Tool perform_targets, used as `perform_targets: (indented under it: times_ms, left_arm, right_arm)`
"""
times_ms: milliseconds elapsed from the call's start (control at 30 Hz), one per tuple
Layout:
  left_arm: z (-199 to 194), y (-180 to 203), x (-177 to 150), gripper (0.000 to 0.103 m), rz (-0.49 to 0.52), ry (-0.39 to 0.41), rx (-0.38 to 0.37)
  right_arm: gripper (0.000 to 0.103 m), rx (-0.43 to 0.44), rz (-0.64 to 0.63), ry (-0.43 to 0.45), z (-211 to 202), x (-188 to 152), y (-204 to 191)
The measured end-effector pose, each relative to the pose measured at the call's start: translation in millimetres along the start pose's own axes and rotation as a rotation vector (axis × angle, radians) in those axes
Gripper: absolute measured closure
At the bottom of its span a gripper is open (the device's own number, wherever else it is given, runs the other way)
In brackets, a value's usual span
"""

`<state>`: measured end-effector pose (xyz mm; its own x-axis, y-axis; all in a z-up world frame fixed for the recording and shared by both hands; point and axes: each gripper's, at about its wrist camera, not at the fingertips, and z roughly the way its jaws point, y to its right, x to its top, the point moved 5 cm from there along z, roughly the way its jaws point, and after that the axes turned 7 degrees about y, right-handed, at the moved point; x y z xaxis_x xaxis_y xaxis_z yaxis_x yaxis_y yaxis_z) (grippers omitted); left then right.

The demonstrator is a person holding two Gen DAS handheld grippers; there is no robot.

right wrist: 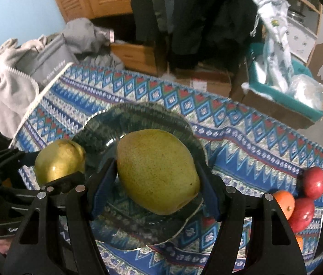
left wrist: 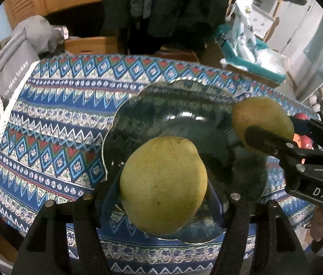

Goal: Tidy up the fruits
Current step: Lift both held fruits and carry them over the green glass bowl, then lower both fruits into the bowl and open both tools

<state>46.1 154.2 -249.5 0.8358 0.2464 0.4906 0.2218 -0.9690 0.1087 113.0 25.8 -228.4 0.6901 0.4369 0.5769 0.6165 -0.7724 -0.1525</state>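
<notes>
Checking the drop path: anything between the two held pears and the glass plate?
Nothing visible. The left gripper holds one pear and the right gripper the other pear, both over the dark glass plate. The plate's visible surface is bare; the apples lie off to its right.

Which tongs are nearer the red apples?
Right. The right tongs, gripping a pear over the plate, have the apples just to their right; the left tongs hold theirs farther left.

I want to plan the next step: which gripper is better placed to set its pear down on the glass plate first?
Probably the right gripper: its pear hangs over the glass plate's middle, while the left pear is at the rim.
</notes>
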Motion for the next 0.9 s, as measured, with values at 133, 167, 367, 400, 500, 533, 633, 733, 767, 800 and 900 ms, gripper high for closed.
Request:
perform_targets:
  times_ms: [133,167,367,400,500,533,633,733,767,800,900]
  left_arm:
    - [14,-8,-8,0.034,-0.026,-0.053,0.006]
    - [17,-9,-10,0.034,-0.040,-0.069,0.000]
    - [28,-6,-20,0.034,-0.042,-0.126,0.004]
    - [29,-4,-21,0.034,-0.032,-0.127,0.009]
    - [30,1,-22,0.034,-0.017,-0.131,0.013]
    - [31,1,-22,0.034,-0.017,-0.134,0.013]
    - [34,2,-24,0.034,-0.017,-0.148,0.016]
    - [36,2,-25,0.034,-0.014,-0.156,0.021]
    - [36,3,-25,0.034,-0.009,-0.150,0.018]
    - [37,5,-24,0.034,0.003,-0.149,0.020]
    - [38,11,-22,0.033,0.031,-0.137,0.026]
  right_arm:
    - [0.033,-0.005,-0.011,-0.040,13,-9,-1]
    - [0.033,-0.005,-0.011,-0.050,16,-11,-1]
    - [0.033,-0.003,-0.019,-0.090,26,-19,-3]
    - [0.033,-0.004,-0.022,-0.097,28,-21,-3]
    - [0.033,-0.002,-0.019,-0.109,31,-24,-3]
    - [0.033,-0.001,-0.019,-0.112,31,-25,-3]
    - [0.033,0.003,-0.020,-0.125,33,-28,-2]
    - [0.033,-0.004,-0.020,-0.144,36,-32,0]
    - [0.033,-0.005,-0.019,-0.149,38,-33,1]
    - [0.033,-0.007,-0.016,-0.156,39,-34,2]
    - [0.033,-0.012,-0.003,-0.170,43,-36,5]
